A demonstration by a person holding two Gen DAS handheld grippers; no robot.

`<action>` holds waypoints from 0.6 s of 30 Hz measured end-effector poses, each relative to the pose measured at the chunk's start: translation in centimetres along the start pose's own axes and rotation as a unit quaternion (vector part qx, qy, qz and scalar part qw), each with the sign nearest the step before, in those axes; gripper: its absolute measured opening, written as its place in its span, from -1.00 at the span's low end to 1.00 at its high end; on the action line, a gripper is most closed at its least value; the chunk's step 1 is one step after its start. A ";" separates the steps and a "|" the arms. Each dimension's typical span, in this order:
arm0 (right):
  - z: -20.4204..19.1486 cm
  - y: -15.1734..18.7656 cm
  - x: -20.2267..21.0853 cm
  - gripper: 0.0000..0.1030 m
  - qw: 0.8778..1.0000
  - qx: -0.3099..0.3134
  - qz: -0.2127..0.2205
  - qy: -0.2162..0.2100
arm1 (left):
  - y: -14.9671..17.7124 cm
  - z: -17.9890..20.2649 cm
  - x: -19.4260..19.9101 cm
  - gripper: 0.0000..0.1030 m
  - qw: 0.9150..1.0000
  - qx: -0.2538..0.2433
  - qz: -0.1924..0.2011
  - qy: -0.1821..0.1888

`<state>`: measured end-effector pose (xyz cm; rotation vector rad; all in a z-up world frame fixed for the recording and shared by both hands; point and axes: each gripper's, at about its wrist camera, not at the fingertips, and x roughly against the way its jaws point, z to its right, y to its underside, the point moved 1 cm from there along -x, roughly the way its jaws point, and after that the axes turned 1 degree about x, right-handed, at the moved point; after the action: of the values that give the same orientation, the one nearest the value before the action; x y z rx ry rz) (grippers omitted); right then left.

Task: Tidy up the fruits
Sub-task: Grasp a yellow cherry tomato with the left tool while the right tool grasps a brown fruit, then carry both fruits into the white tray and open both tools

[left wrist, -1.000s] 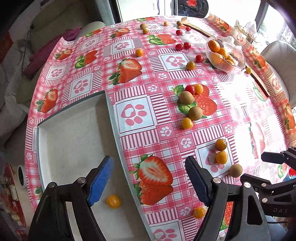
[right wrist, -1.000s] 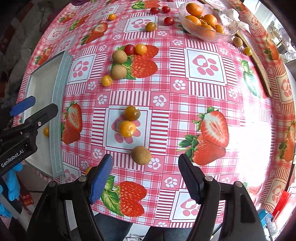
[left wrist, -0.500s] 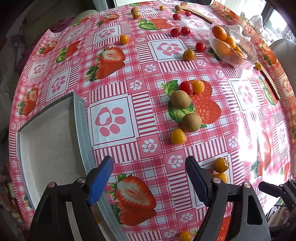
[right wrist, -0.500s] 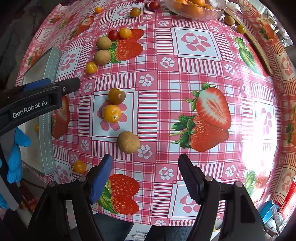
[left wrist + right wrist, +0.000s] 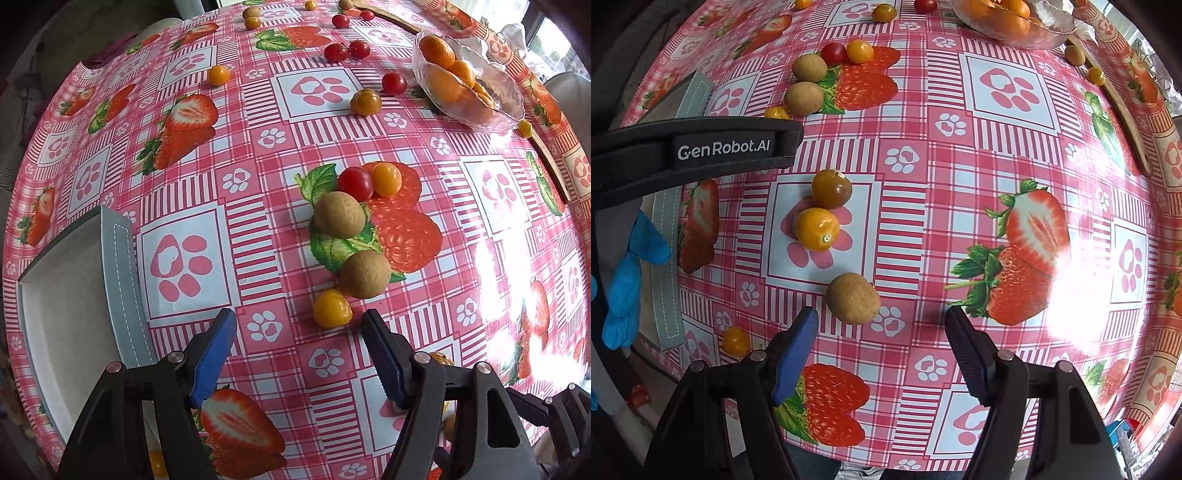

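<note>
Fruit lay scattered on the strawberry-print tablecloth [image 5: 258, 206] in the left wrist view: left gripper [image 5: 299, 343] stood wide & empty, a yellow cherry tomato [image 5: 331, 308] just ahead between its tips, two brown longans [image 5: 364, 274] beyond that w/ a red tomato [image 5: 355, 183] and a yellow one further out, grey tray [image 5: 122, 280] off to its left, glass bowl of oranges [image 5: 469, 88] far ahead-right. Right wrist view: right gripper [image 5: 881, 341] also wide, holding nothing, a longan [image 5: 853, 298] just ahead nr its left finger, two orange-yellow tomatoes [image 5: 817, 229] beyond, small yellow tomato [image 5: 736, 341] left of the tips nr the table edge, tray at far left behind the other gripper's arm.
</note>
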<state>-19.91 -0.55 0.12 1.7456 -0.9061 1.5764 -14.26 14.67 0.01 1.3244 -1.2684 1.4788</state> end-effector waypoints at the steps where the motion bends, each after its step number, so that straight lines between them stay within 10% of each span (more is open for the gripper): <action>1: -0.1 0.0 0.0 0.28 1.000 0.003 0.001 0.003 | -0.2 -0.1 -0.1 0.28 1.000 0.002 -0.001 0.003; 7: -2.8 -1.3 0.0 -0.42 0.999 0.026 0.006 0.022 | -0.4 0.3 0.3 -0.59 1.000 0.001 0.001 0.027; 18: -0.2 -1.0 2.2 -0.41 0.998 -0.030 0.011 -0.045 | 1.5 -0.9 4.2 -0.59 0.998 0.021 0.021 0.061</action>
<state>-19.06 0.06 2.29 1.7819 -1.0095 1.4796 -16.60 14.96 3.87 1.2200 -1.1995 1.5985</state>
